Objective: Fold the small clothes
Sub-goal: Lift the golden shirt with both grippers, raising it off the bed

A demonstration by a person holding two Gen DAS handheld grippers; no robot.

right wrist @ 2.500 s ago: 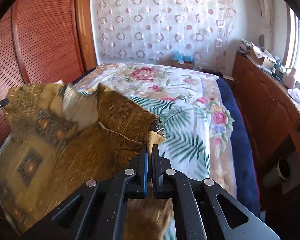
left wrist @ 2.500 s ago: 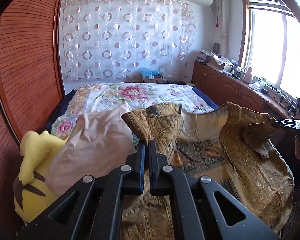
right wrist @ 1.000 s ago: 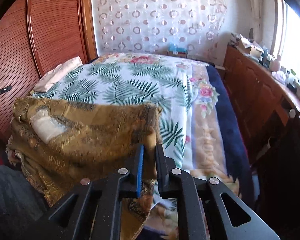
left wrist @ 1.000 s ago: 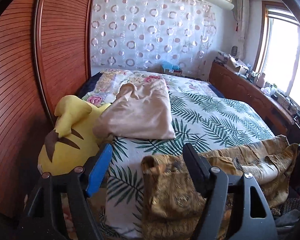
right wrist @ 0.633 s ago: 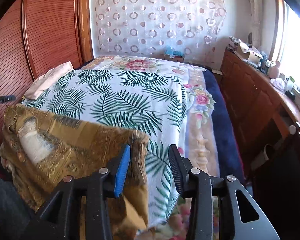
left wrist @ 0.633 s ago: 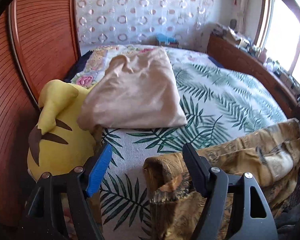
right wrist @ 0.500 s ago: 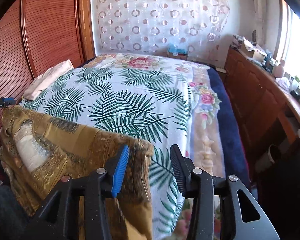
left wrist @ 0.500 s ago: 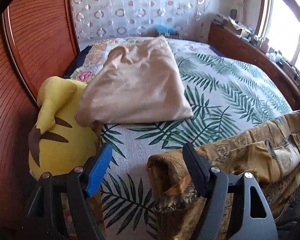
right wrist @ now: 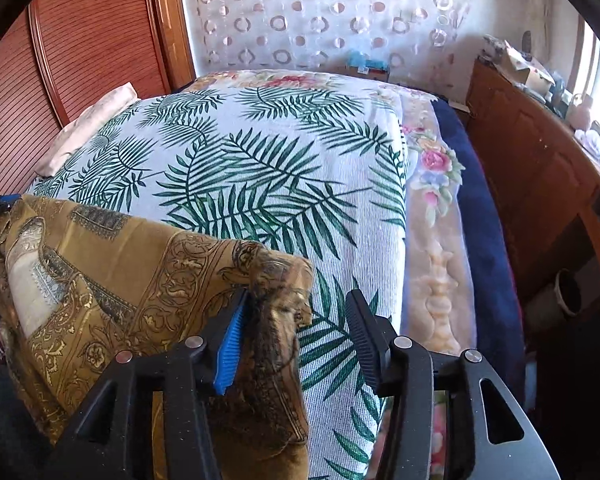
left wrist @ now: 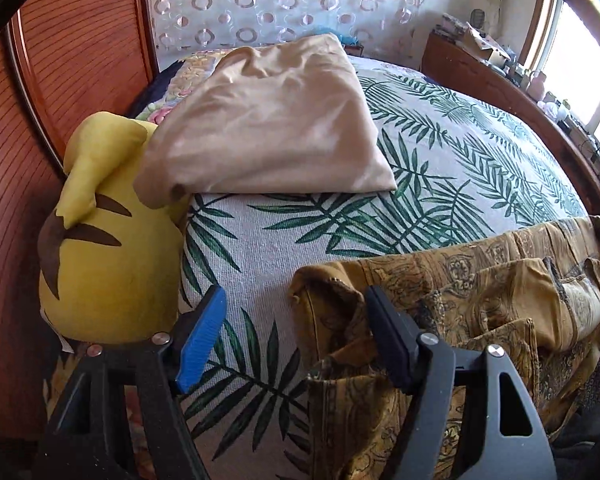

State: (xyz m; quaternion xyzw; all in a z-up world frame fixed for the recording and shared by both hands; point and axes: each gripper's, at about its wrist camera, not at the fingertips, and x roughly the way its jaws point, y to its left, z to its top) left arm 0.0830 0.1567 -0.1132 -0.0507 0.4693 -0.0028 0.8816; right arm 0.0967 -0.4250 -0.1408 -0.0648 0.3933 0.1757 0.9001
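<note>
A gold-brown patterned garment (left wrist: 460, 292) lies draped over the near edge of the bed, hanging down toward the floor. In the right wrist view the garment (right wrist: 112, 276) fills the lower left. My left gripper (left wrist: 296, 332) is open; the garment's left corner sits between its fingers, against the right finger. My right gripper (right wrist: 296, 328) is open; the garment's right corner lies loose between its fingers, beside the blue pad (right wrist: 228, 348).
The bed has a palm-leaf cover (left wrist: 440, 168). A beige pillow (left wrist: 276, 120) and a yellow plush toy (left wrist: 104, 236) lie at its left side. A wooden wardrobe (left wrist: 72, 60) stands left, a wooden cabinet (right wrist: 540, 168) right, with clutter under the window.
Both grippers held the garment up, lowered it onto the bed's near edge, then opened, the left first. Both have since moved in lower and closer to the bed.
</note>
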